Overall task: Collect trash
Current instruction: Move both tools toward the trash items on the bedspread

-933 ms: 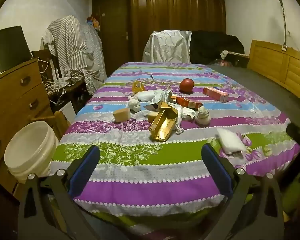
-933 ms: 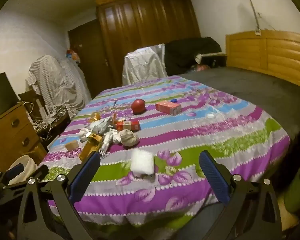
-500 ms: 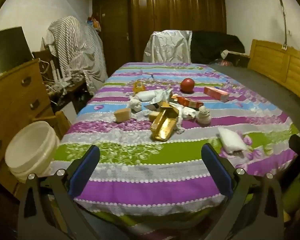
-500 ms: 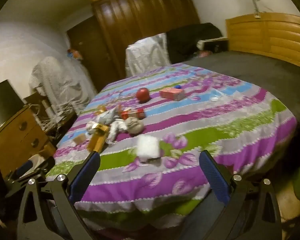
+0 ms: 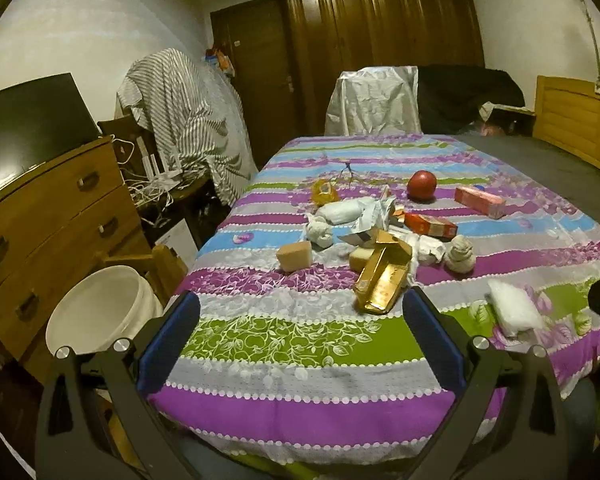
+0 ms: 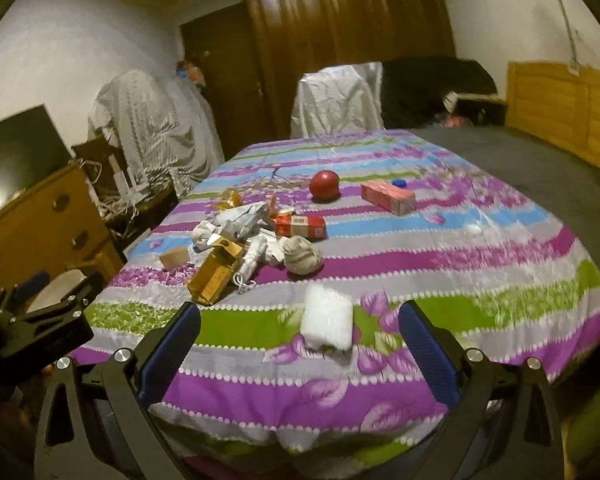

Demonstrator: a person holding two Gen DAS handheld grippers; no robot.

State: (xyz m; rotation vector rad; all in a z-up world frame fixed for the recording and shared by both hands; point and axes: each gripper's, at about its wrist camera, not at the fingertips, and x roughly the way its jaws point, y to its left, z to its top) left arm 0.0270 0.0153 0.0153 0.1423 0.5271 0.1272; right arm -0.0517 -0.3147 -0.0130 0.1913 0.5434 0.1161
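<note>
Trash lies in a heap on the striped bed cover: a gold box, crumpled white paper, a red carton, a tan block, a balled grey sock. A white foam pad rests nearer the bed's front edge. My left gripper is open and empty, short of the gold box. Also open and empty, my right gripper frames the foam pad from just before it. A white bucket stands on the floor at the left.
A red ball and a pink box lie farther back on the bed. A wooden dresser with a dark screen stands left, tangled cables beside it. A wooden headboard runs along the right; a wardrobe and draped chair stand behind.
Both grippers have moved closer to the bed. The right view has swung so the foam pad now sits between its fingers. Nothing has been taken hold of.
</note>
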